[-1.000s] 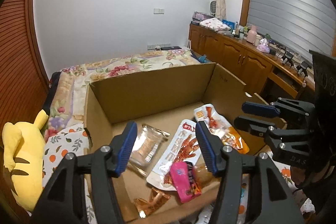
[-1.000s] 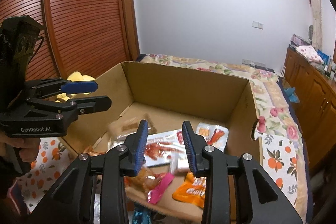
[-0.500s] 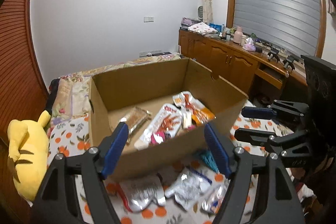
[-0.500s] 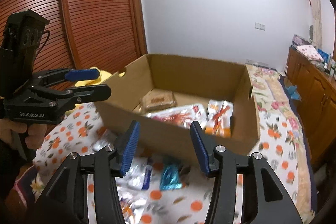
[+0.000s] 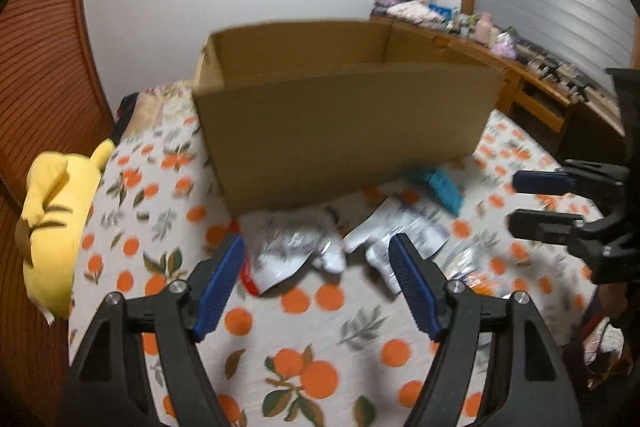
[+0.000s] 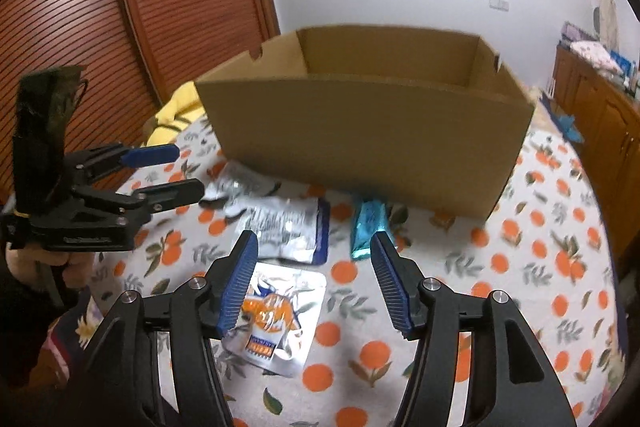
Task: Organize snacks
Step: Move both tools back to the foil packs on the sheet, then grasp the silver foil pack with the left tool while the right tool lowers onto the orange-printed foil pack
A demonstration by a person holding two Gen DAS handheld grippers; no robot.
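A brown cardboard box (image 5: pixel 344 123) stands on the orange-print bedsheet; it also shows in the right wrist view (image 6: pixel 368 143). Its inside is hidden from both views. Loose snack packets lie in front of it: silver packets (image 5: pixel 292 251), a teal packet (image 5: pixel 440 187), and in the right wrist view a silver packet (image 6: pixel 288 227), a teal packet (image 6: pixel 368 227) and a silver-and-orange packet (image 6: pixel 276 311). My left gripper (image 5: pixel 316 283) is open and empty above the silver packets. My right gripper (image 6: pixel 312 279) is open and empty above the silver-and-orange packet.
A yellow plush toy (image 5: pixel 56 223) lies at the bed's left edge. A wooden slatted wardrobe (image 6: pixel 100 27) stands on the left. A wooden cabinet (image 5: pixel 540 87) with clutter runs along the right wall.
Both grippers have drawn back from over the box and dropped low. The box's contents are now out of sight, the loose packets on the sheet are in view, and both jaws have opened wider.
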